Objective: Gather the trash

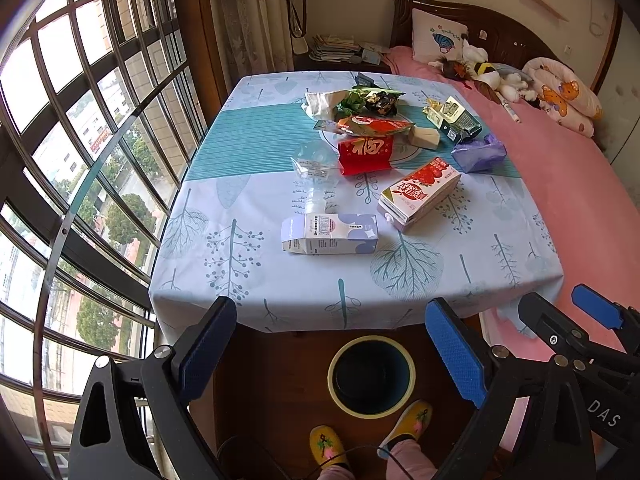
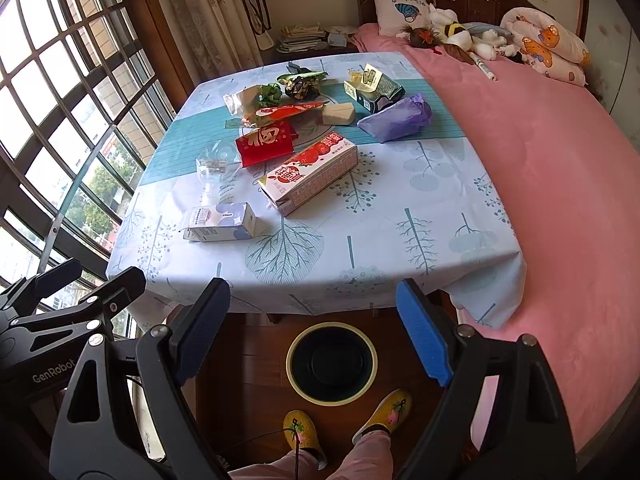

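Trash lies on a table with a blue leaf-print cloth (image 1: 460, 280) (image 2: 400, 252): a white-purple milk carton (image 1: 330, 234) (image 2: 220, 222), a strawberry milk carton (image 1: 420, 194) (image 2: 310, 172), a clear plastic bottle (image 1: 314, 176) (image 2: 212, 172), a red packet (image 1: 366, 154) (image 2: 266, 142), a purple bag (image 1: 478, 152) (image 2: 396, 118), a green carton (image 1: 452, 118) (image 2: 374, 88) and wrappers behind. A dark bin with a yellow rim (image 1: 371, 376) (image 2: 332, 362) stands on the floor below the near table edge. My left gripper (image 1: 336, 344) and right gripper (image 2: 316, 332) are both open and empty, above the bin, short of the table.
A bed with a pink cover (image 1: 580, 200) (image 2: 560, 160) adjoins the table's right side. A barred window (image 1: 80, 160) is at the left. The person's yellow slippers (image 1: 404, 424) (image 2: 384, 410) stand by the bin on the wood floor.
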`<state>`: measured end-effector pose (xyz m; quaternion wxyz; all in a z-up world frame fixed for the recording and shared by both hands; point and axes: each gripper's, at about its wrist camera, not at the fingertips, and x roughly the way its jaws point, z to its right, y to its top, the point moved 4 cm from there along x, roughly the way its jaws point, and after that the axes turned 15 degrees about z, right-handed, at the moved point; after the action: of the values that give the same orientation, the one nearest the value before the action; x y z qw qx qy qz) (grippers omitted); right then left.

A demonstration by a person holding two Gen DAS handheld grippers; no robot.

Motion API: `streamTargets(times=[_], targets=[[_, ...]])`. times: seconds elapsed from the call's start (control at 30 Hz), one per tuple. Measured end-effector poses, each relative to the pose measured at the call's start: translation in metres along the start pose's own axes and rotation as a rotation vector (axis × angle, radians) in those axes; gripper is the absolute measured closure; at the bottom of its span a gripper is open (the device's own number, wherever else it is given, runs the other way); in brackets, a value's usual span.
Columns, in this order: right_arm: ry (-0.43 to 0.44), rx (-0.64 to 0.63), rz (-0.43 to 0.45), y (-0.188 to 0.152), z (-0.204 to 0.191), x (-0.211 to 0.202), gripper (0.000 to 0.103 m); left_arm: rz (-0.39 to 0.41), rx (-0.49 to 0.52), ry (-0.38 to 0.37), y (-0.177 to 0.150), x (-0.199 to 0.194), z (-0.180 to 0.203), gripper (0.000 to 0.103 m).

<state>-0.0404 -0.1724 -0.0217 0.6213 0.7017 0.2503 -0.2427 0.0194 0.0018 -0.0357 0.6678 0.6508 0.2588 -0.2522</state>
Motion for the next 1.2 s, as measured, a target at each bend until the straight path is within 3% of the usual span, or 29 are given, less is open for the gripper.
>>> streamTargets(times=[1.2], targets=[[-0.023,0.051,0.032,-0.007,-0.009,-0.014,0.019,0.012,0.034,-0.004,0.006,-0.008,-0.018,0.006]])
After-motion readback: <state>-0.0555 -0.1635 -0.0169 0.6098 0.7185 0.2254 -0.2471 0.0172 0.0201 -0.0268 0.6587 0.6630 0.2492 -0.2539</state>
